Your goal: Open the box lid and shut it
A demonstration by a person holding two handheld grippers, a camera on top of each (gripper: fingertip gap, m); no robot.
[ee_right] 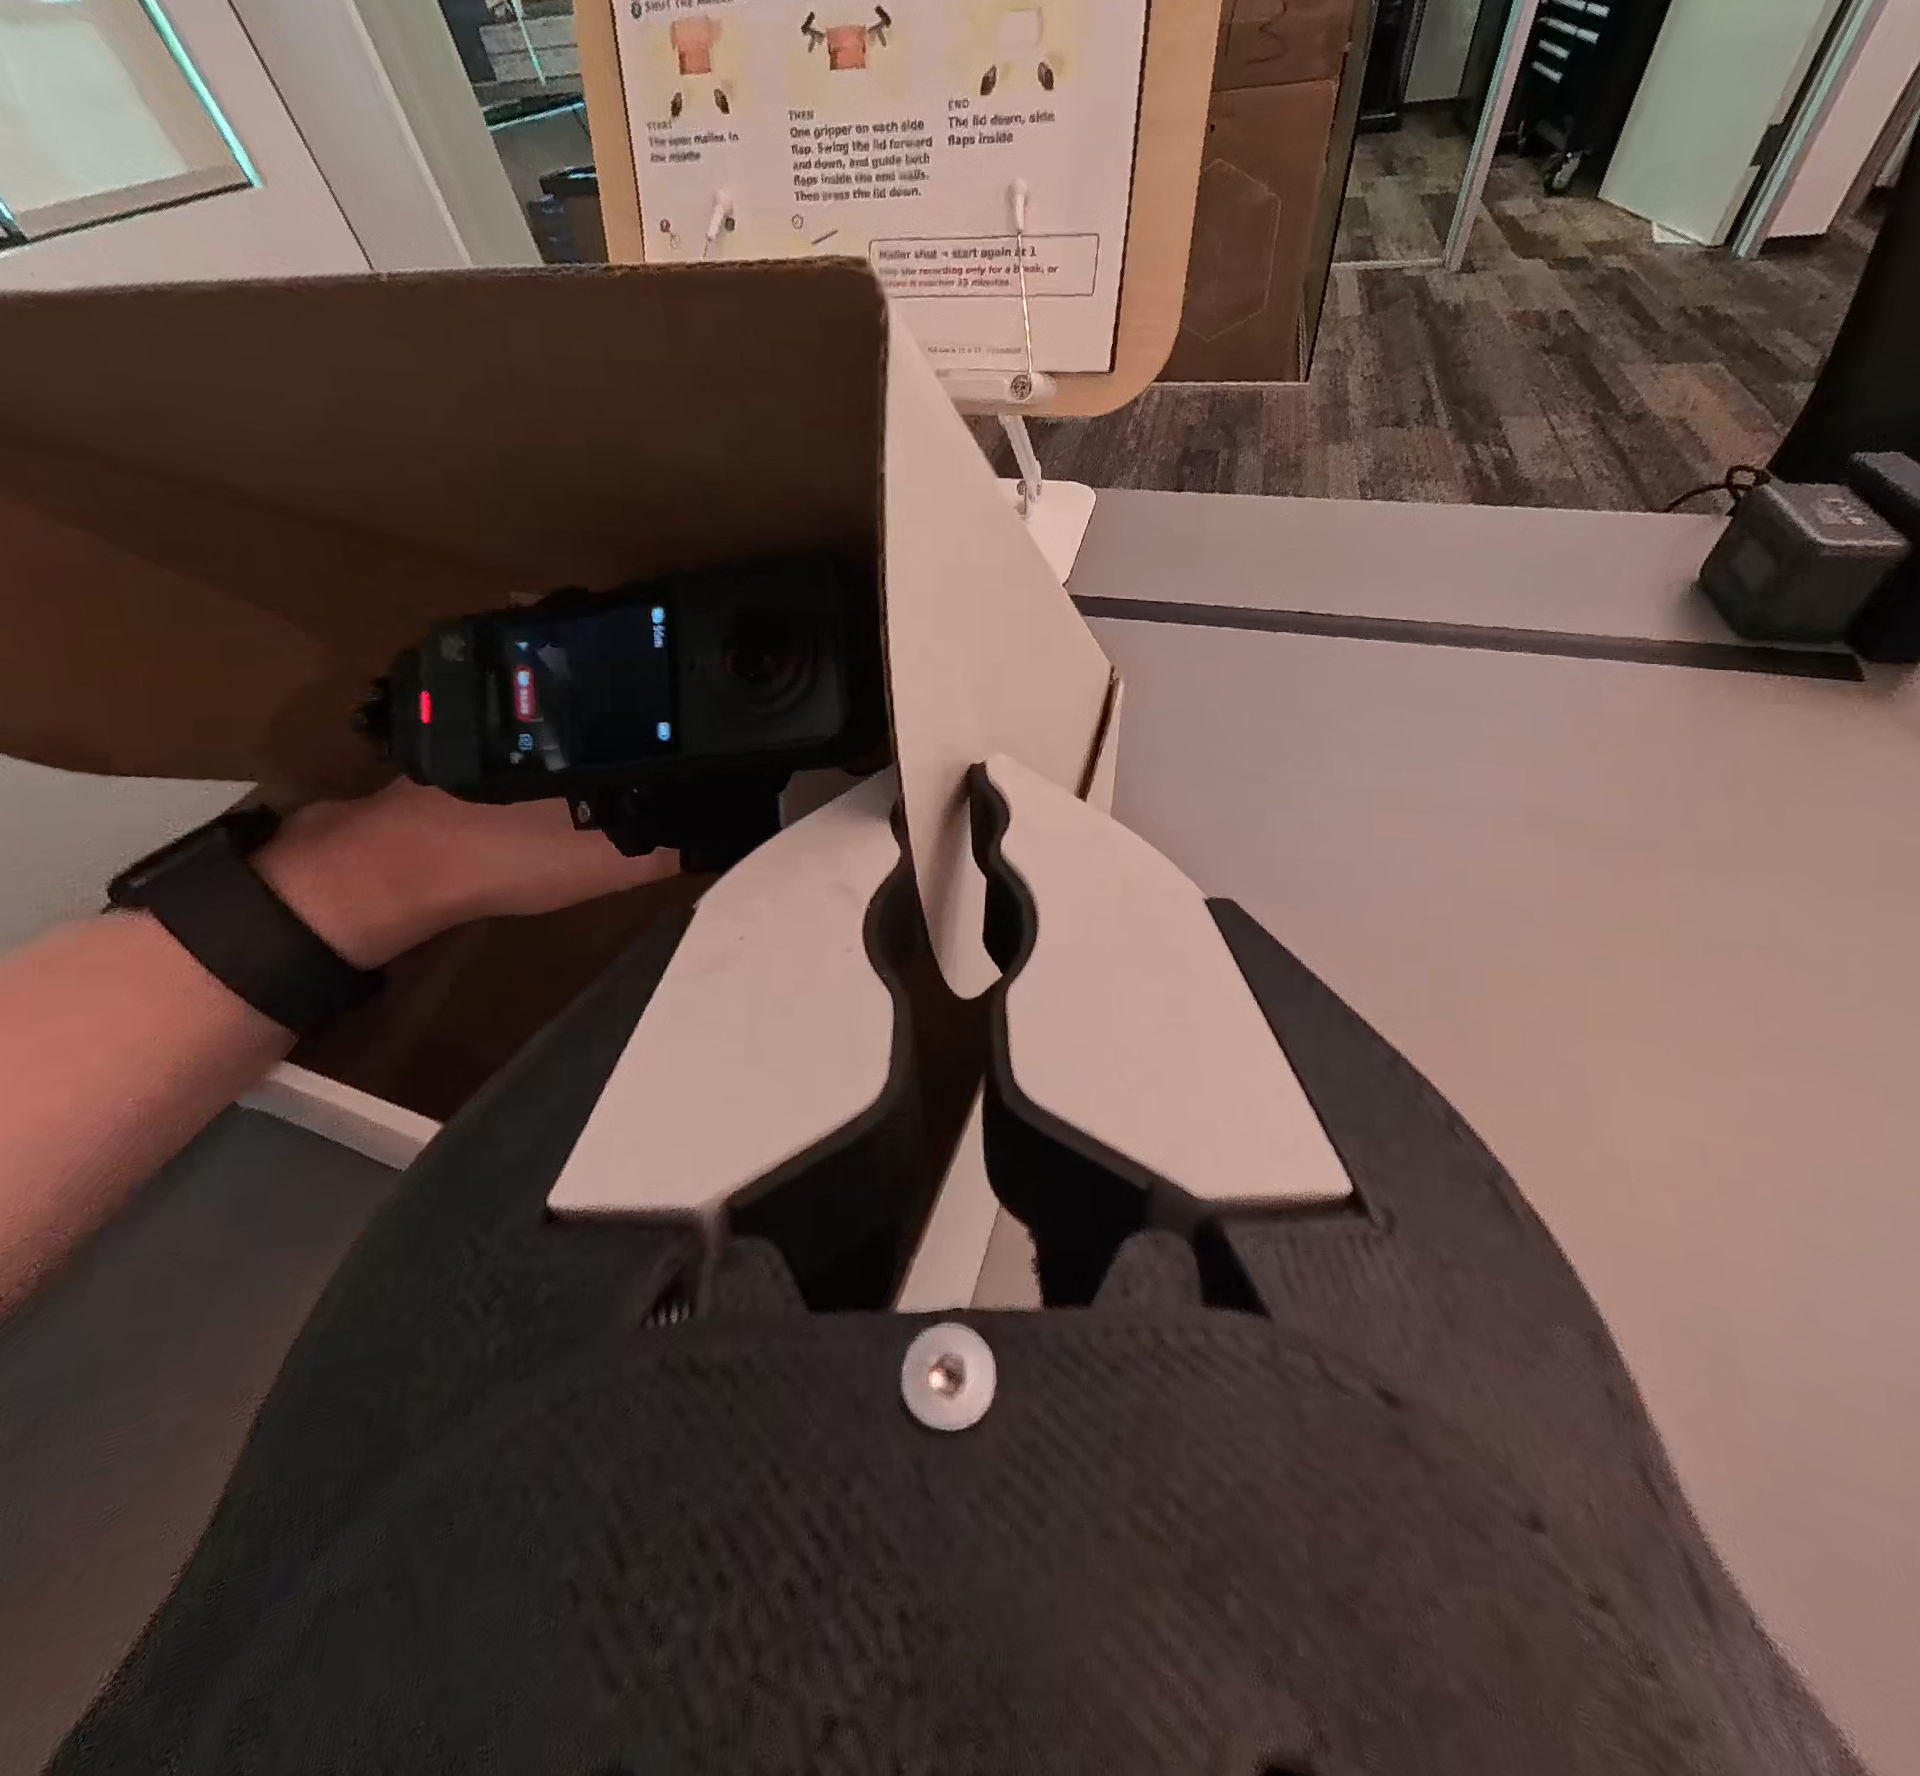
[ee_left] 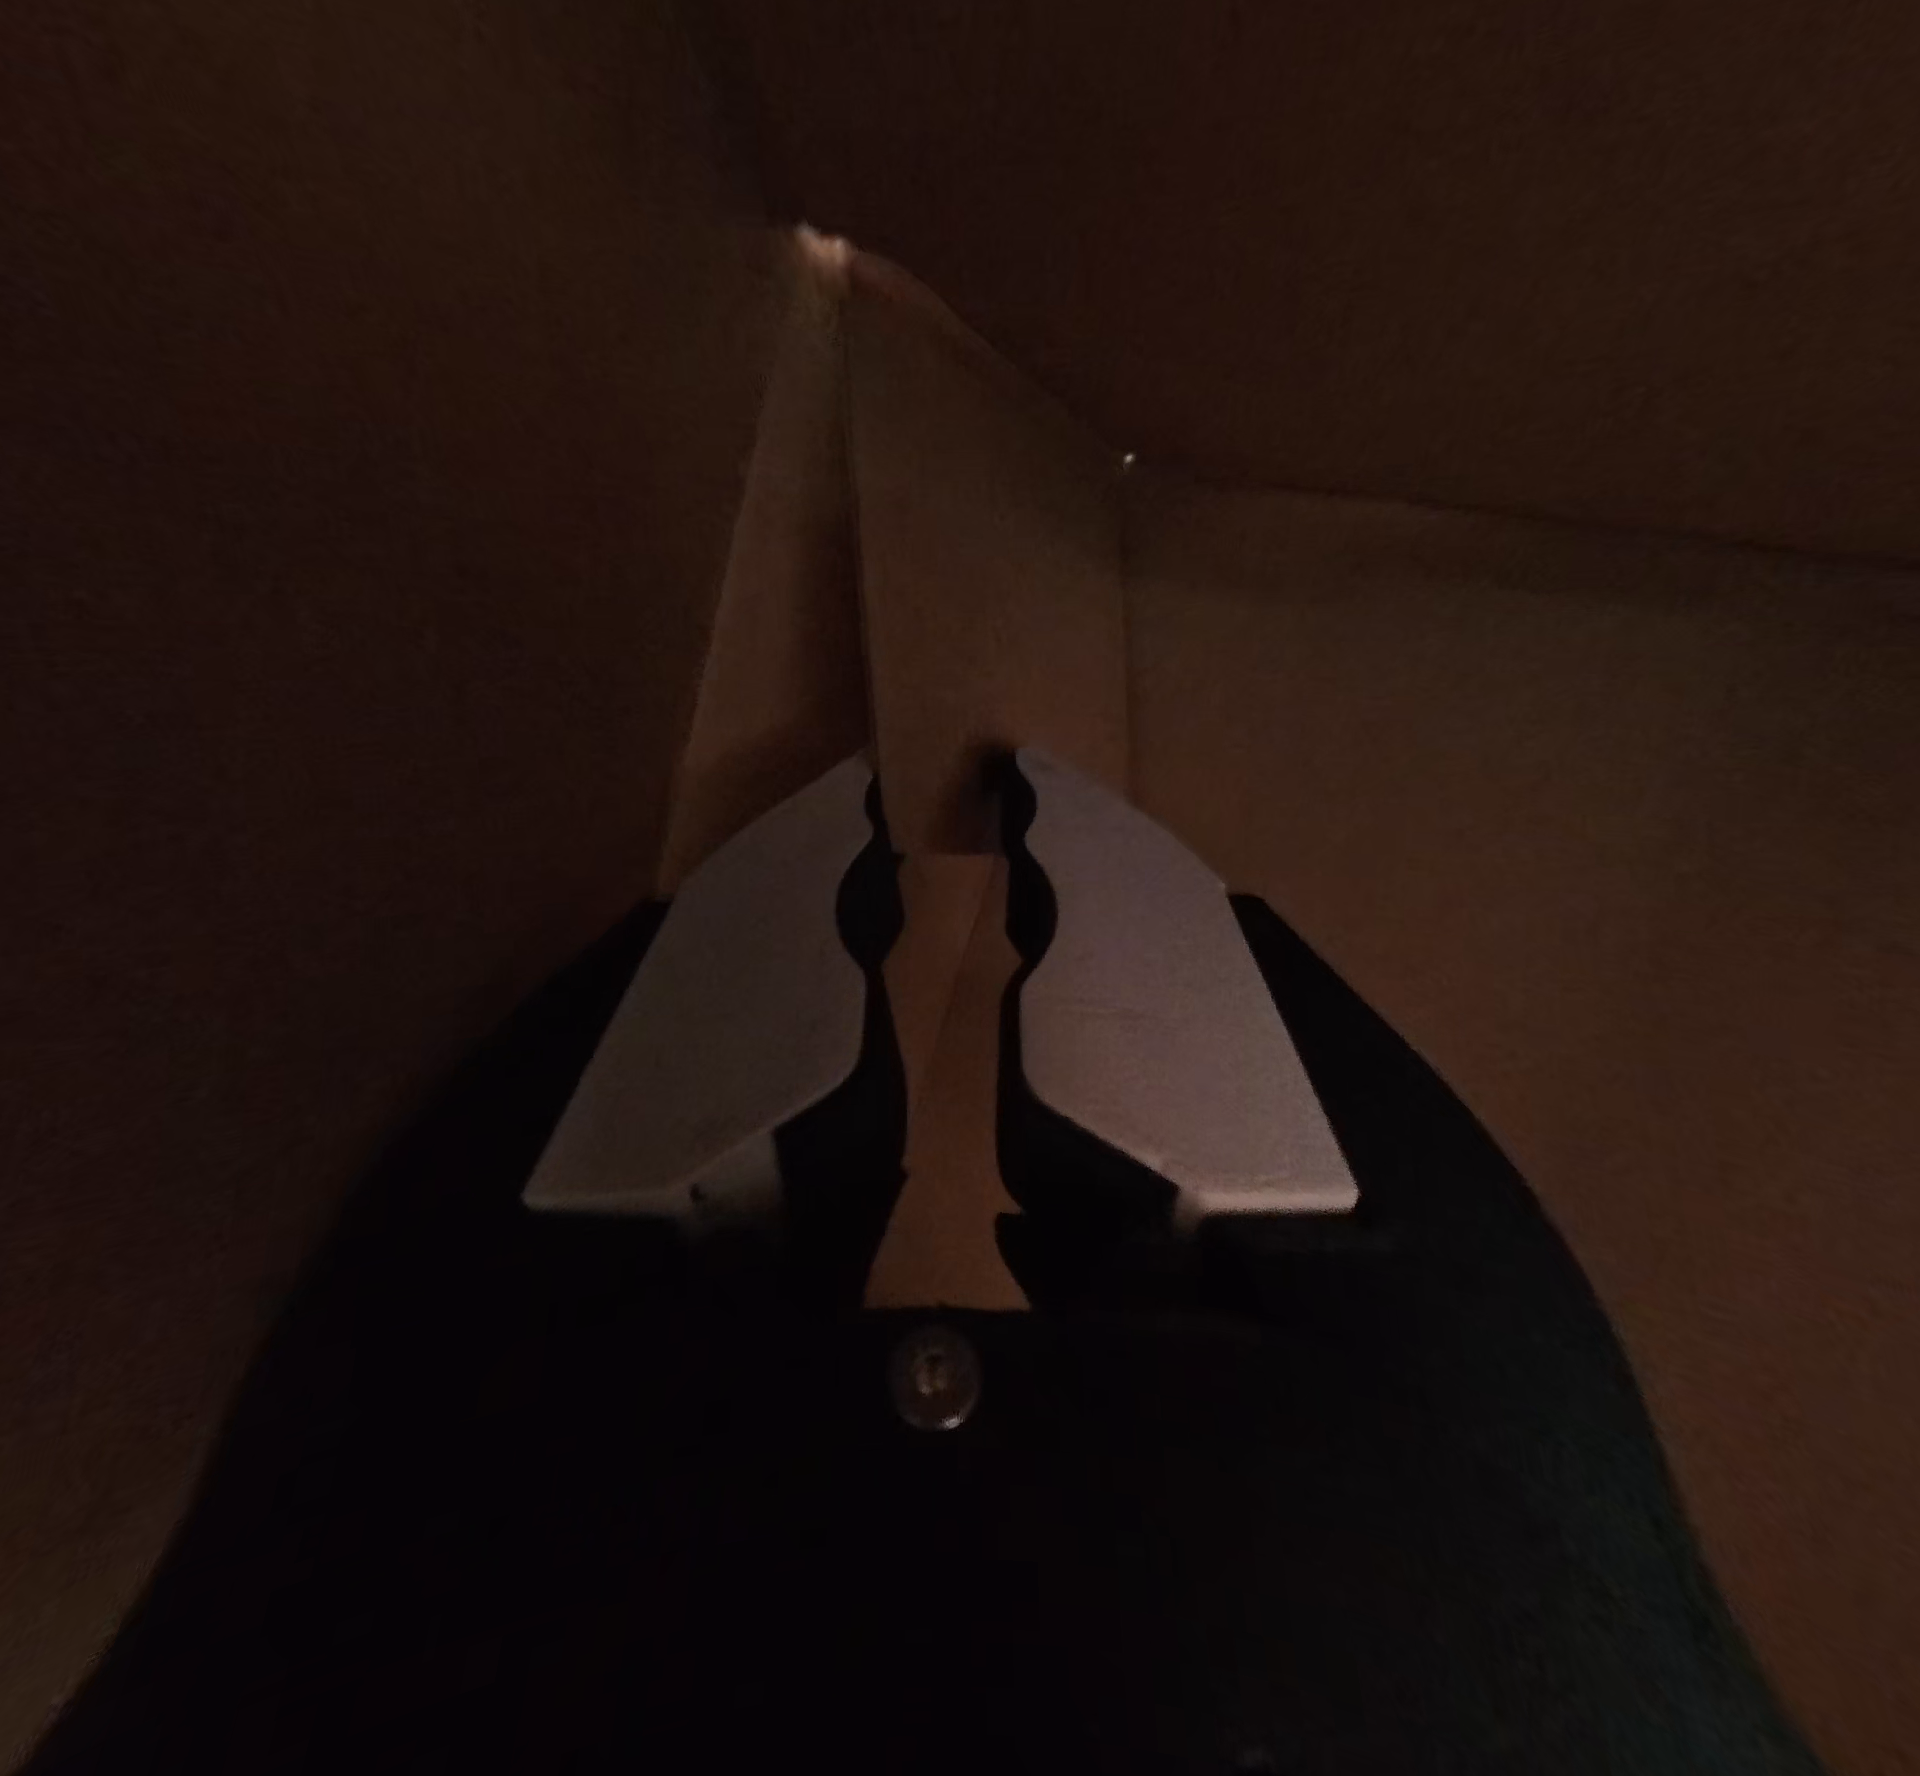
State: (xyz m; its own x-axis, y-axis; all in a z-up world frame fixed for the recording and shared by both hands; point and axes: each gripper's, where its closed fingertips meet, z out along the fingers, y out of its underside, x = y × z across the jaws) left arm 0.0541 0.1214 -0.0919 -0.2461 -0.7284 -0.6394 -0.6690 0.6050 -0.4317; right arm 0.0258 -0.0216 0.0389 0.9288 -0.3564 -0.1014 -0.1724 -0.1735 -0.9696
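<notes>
Brown cardboard of the box lid (ee_right: 436, 438) rises ahead and to the left of the right gripper (ee_right: 940, 781), which sits over the pale grey table (ee_right: 1455, 895), and the lid's white side flap (ee_right: 966, 646) stands on edge straight in front, running down between that gripper's nearly closed fingers, which pinch it. Under the lid, in deep shadow, the left gripper (ee_left: 935, 770) has its fingers closed almost together on the other side flap (ee_left: 914, 583), with dim cardboard walls on both sides of it.
</notes>
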